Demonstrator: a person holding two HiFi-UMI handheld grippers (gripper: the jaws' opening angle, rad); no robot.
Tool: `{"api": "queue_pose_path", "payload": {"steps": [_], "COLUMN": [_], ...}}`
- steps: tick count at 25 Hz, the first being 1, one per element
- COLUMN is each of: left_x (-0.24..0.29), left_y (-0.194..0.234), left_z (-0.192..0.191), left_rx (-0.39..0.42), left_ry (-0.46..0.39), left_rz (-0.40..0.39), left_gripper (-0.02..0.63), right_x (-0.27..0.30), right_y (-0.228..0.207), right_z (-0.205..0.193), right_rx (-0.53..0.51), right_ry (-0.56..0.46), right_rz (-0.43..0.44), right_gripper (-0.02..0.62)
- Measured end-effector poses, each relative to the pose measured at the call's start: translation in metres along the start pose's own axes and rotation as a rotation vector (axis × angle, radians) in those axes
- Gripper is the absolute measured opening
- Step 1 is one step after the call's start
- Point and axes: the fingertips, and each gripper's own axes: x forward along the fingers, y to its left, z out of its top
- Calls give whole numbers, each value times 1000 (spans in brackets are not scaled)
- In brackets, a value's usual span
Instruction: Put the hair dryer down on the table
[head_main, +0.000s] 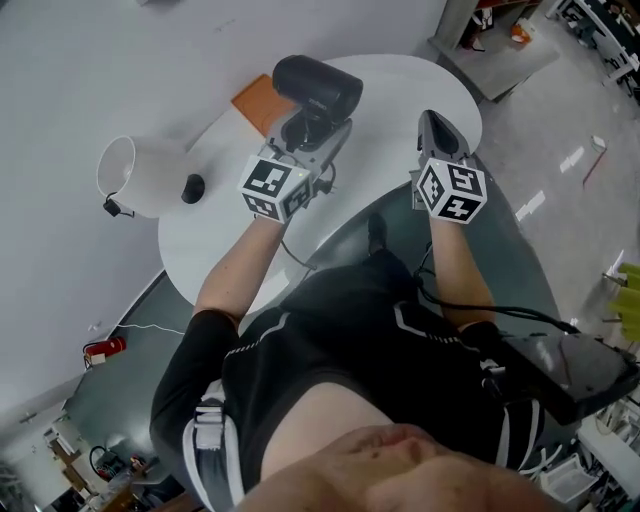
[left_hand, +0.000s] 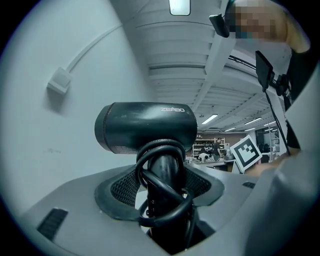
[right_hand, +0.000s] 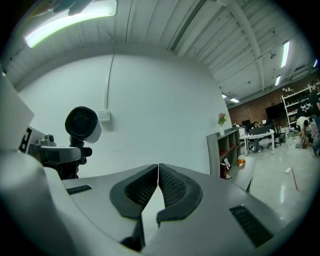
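2 hand-held grippers are out over the round white worktop (head_main: 400, 95), and only 1 is working. Your left hand-held gripper (head_main: 305, 128) pinches the black hair dryer (head_main: 318, 85) by its handle, where the cord (left_hand: 165, 200) is looped, so the barrel sits crosswise above the jaws, apparently clear of the surface. Your right hand-held gripper (head_main: 438, 130) is empty, its pads pressed together, held alongside and out of the way. Bare worktop lies beside the orange pad (head_main: 262, 103), a likely landing spot.
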Motion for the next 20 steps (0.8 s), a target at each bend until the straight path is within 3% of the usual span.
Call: {"api": "queue_pose_path", "payload": {"steps": [6, 20], "left_x": [65, 205], "left_y": [11, 23], "left_z": [-13, -85], "left_rx": [-13, -50], "left_ry": [56, 273], "left_rz": [-34, -139], "left_gripper": [284, 284], "right_x": [34, 91], "right_y": [-48, -145], "right_z": [-6, -44], "right_rx": [29, 128], "right_ry": [37, 118], "right_rz": [-60, -164], "right_gripper": [28, 28]}}
